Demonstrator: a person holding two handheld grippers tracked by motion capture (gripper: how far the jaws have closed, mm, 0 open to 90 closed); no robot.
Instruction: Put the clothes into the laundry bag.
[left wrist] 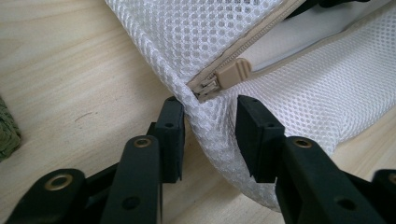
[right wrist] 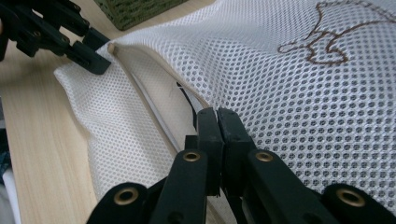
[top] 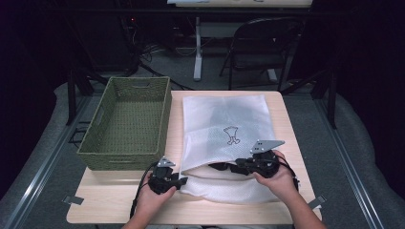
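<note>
The left hand-held gripper [left wrist: 208, 128] is sitting at the near left corner of a white mesh laundry bag [top: 224, 124], its jaws apart with the corner fold of mesh lying between them; the left pad seems to be brushing the fabric, though actual contact is hard to judge. A tan zipper pull [left wrist: 233, 73] is resting just beyond the jaw tips, at the closed end of the zipper.

The right hand-held gripper [right wrist: 218, 116] is pinching the upper edge of the bag's opening, its jaws pressed together on the mesh and lifting it slightly, so the mouth of the bag is gaping.

The bag is lying flat on the pale wooden table [top: 110, 200], with a brown outline figure [top: 231, 134] printed on it. A green woven basket [top: 126, 121] is standing just beside the bag on its left. A person's two hands are holding the grippers from the near edge.
</note>
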